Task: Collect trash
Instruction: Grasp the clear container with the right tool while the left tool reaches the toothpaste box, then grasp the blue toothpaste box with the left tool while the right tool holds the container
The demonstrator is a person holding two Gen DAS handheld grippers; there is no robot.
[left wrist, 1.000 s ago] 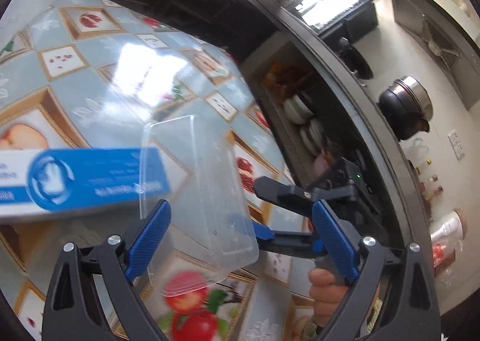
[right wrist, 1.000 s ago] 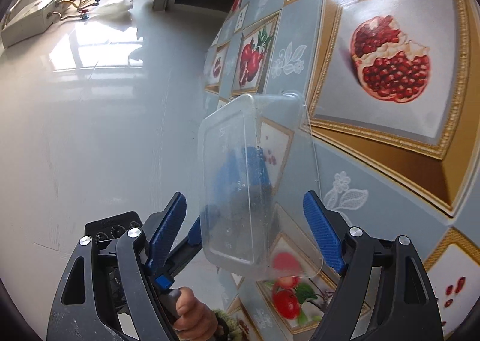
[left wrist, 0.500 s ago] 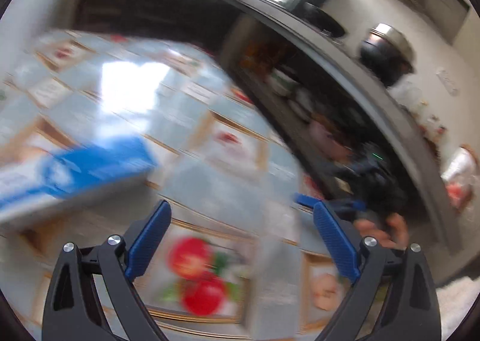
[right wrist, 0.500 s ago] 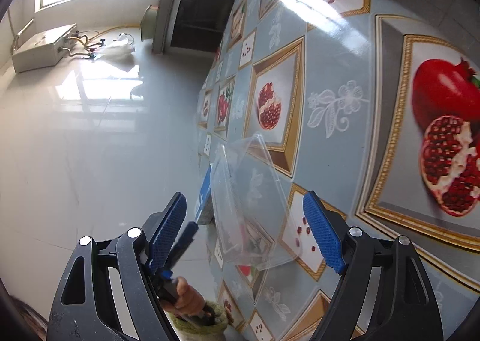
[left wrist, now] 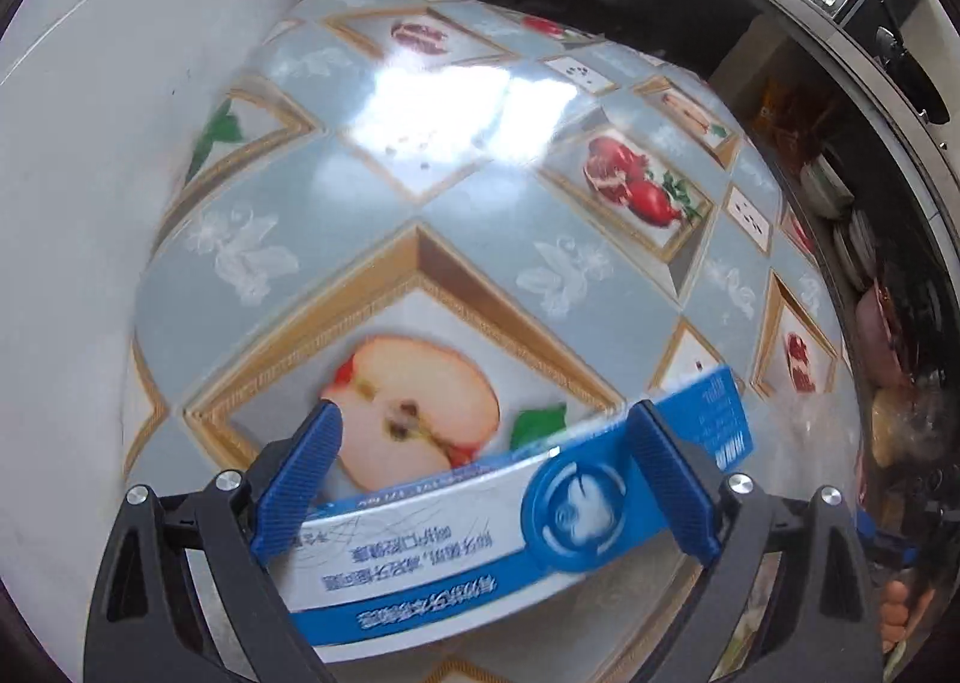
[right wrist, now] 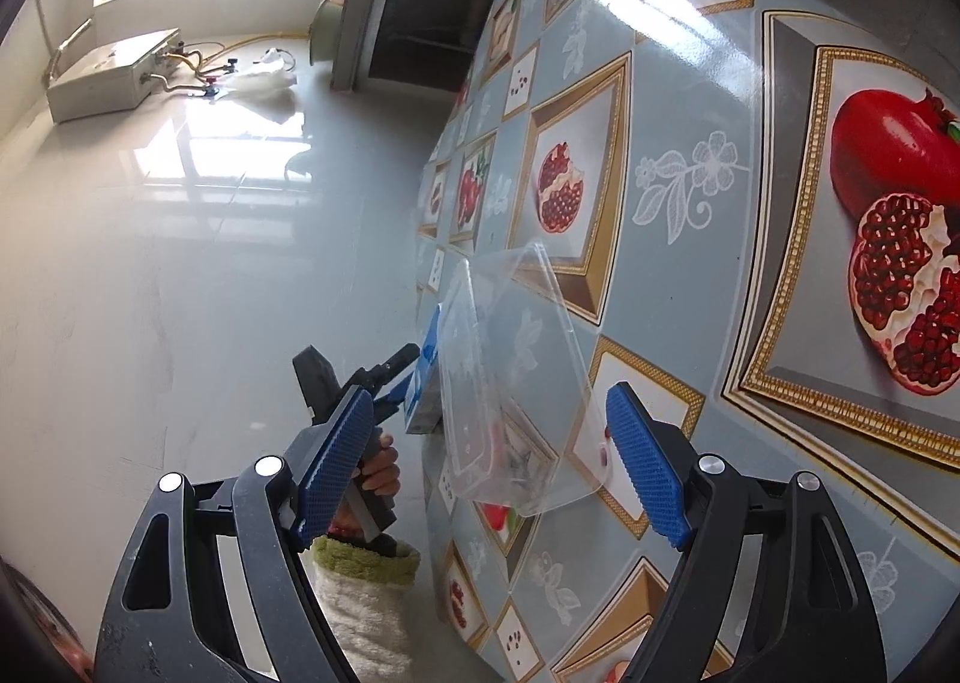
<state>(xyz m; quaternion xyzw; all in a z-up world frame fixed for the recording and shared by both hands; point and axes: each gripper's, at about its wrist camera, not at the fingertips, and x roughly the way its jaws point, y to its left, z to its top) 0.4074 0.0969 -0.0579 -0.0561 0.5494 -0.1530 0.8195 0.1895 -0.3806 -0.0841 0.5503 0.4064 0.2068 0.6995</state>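
Since a second ago the left gripper [left wrist: 483, 470] has let go of the clear plastic container [right wrist: 510, 389] and swung across to the blue-and-white toothpaste box [left wrist: 510, 509], tipping steeply down over it; the right gripper [right wrist: 486, 464] has drawn back from the container, which was between its jaws then and now lies ahead of them. In the left wrist view the box, a long flat cardboard carton with a round blue logo and printed lettering, lies crosswise between the ribbed blue pads, near the table's near edge; the jaws stand apart on either side of it, and I cannot tell whether the pads touch it. In the right wrist view the jaws are wide apart with nothing between them, pointing slightly downward over the table [right wrist: 690, 101]. The container is thin, see-through and rectangular with rounded corners, resting tilted on the glossy tablecloth near the table's left edge, just beside the box. To its left a hand [right wrist: 381, 470] in a fluffy white cuff with a green band grips the left gripper's handle. The oilcloth is smooth and shiny, pale blue, printed with gold-framed pomegranates and a halved apple.
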